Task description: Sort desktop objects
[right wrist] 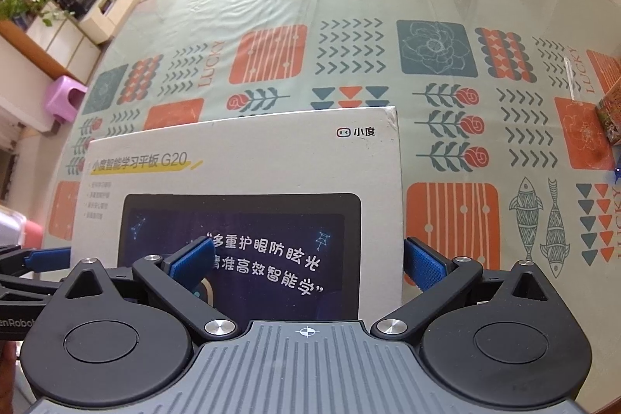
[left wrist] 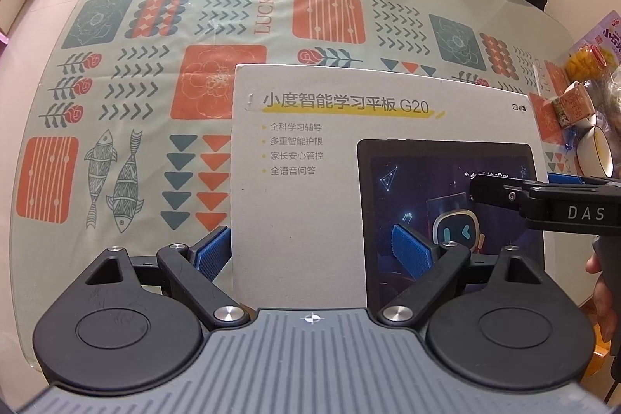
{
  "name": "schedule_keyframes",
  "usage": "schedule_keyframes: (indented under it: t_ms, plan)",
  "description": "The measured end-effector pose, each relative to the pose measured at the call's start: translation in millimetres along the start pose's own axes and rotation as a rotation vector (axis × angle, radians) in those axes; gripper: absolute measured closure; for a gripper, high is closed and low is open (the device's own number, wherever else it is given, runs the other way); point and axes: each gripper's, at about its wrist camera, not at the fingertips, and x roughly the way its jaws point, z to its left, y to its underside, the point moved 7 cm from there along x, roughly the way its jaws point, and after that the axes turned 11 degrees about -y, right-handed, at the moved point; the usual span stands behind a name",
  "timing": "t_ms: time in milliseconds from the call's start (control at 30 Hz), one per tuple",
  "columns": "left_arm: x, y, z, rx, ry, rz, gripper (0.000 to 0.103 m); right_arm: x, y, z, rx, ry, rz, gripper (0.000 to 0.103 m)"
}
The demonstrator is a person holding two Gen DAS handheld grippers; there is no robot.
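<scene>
At the bottom of each wrist view the grippers straddled opposite side edges of the tablet box (left wrist: 349, 161): the left gripper (left wrist: 312, 253) and the right gripper (right wrist: 308, 266) both stood with fingers apart, one pad over the lid and one beyond its edge, likely readying a two-handed lift. The box lay flat on the patterned tablecloth (left wrist: 155, 103). Its near edge was hidden. Snack packets (left wrist: 582, 76) at the right frame edge were cut off.

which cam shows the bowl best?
Left wrist. The white bowl with its yellow inside sits at the right edge, beside the snack packets. The right wrist view does not show it, only part of one packet.
</scene>
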Motion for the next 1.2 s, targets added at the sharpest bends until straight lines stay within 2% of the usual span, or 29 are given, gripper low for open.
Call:
schedule_keyframes:
  t_ms: [200,433,733,1200]
  plan:
    - [8.8,0.6,-0.3,-0.015,0.013,0.027,0.0,6.1,-0.4,0.6,-0.025,0.023,-0.011,0.0]
    - [14.3,2.1,-6.1,0.005,-0.006,0.019,0.0,18.0,2.0,-8.4,-0.004,0.018,0.001,0.0]
    - [42.0,4.6,-4.8,-0.026,-0.016,0.04,0.0,31.8,5.6,-19.1,0.019,0.01,0.01,0.0]
    - [54.4,4.6,-11.7,-0.028,-0.075,-0.022,0.0,47.3,13.4,-31.6,0.034,-0.008,0.0,0.0]
